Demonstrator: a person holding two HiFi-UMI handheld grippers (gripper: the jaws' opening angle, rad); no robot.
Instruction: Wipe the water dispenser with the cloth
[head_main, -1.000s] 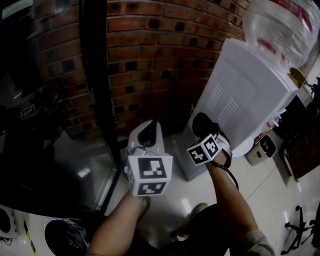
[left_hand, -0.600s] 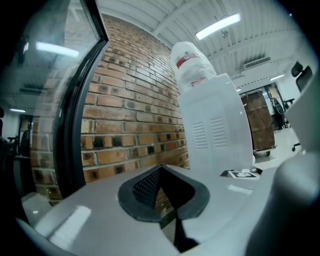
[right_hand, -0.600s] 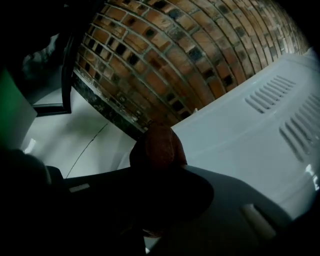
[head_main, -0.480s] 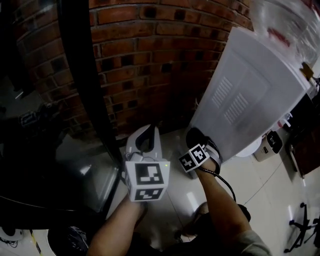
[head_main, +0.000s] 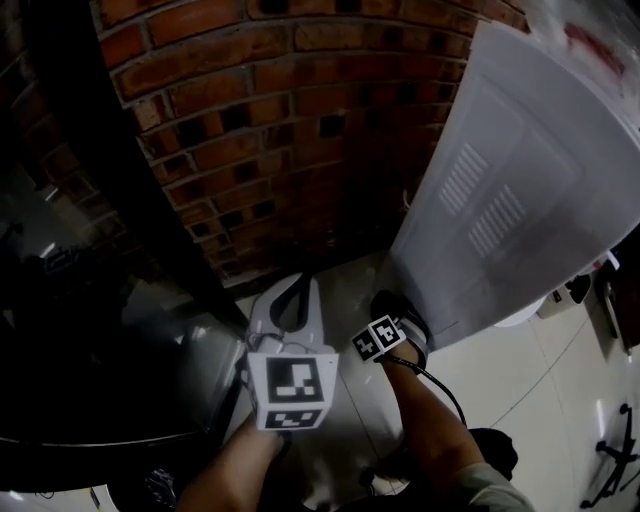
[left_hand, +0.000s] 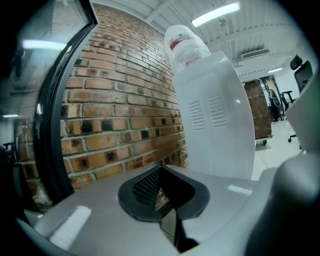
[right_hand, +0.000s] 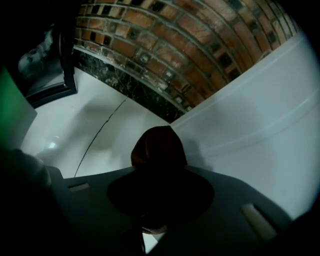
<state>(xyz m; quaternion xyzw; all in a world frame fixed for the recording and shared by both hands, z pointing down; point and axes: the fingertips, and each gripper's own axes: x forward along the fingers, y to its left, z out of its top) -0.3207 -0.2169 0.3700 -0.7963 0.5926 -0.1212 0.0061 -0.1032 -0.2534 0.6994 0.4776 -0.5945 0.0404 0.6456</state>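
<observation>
The white water dispenser (head_main: 520, 200) stands at the right against the brick wall, its vented side panel facing me; its bottle (left_hand: 182, 42) shows on top in the left gripper view. My right gripper (head_main: 388, 318) is shut on a dark cloth (head_main: 386, 300) low beside the dispenser's bottom corner. In the right gripper view the cloth (right_hand: 159, 150) sticks out past the right gripper (right_hand: 160, 187) next to the white panel (right_hand: 260, 125); I cannot tell whether it touches. My left gripper (head_main: 292, 292) hangs to the left, shut and empty, its jaws together at the left gripper (left_hand: 167, 192) tips.
A brick wall (head_main: 300, 130) rises behind. A black door frame (head_main: 100, 200) with dark glass stands at the left. Pale floor tiles (right_hand: 90, 130) lie below. An office chair base (head_main: 612, 462) sits at the far right, and my shoe (head_main: 495, 450) is under the right arm.
My right gripper has dropped with the cloth down the dispenser's side towards the floor. The left gripper has sunk a little. The view has closed in on the wall and dispenser.
</observation>
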